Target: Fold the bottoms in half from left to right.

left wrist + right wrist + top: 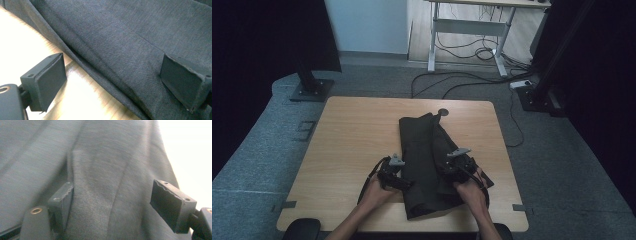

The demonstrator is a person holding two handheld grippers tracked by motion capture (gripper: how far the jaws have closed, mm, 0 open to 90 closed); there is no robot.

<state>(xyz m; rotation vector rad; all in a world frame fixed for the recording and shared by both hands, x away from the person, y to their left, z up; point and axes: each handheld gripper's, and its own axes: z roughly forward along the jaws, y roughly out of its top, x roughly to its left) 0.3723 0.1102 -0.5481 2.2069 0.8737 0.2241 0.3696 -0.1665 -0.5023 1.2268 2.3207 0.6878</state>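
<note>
A dark grey folded garment point(427, 150) lies lengthwise on the wooden table point(357, 135), reaching to the near edge. My left gripper point(408, 184) is at its near left edge, open. In the left gripper view the left gripper point(115, 80) straddles the hem of the garment point(125, 37), with one pad over bare wood point(25, 42) and the other on the cloth. My right gripper point(446, 172) is low over the garment's right side, open. In the right gripper view the right gripper point(116, 202) has a raised fold of the garment point(100, 170) between its pads, which stand apart from it.
A round dark grommet point(443, 112) sits at the table's far edge by the garment's top. Beyond the table stand two black stand bases point(312, 90) point(537, 97), loose cables point(462, 80) on the floor and a white desk frame point(467, 27).
</note>
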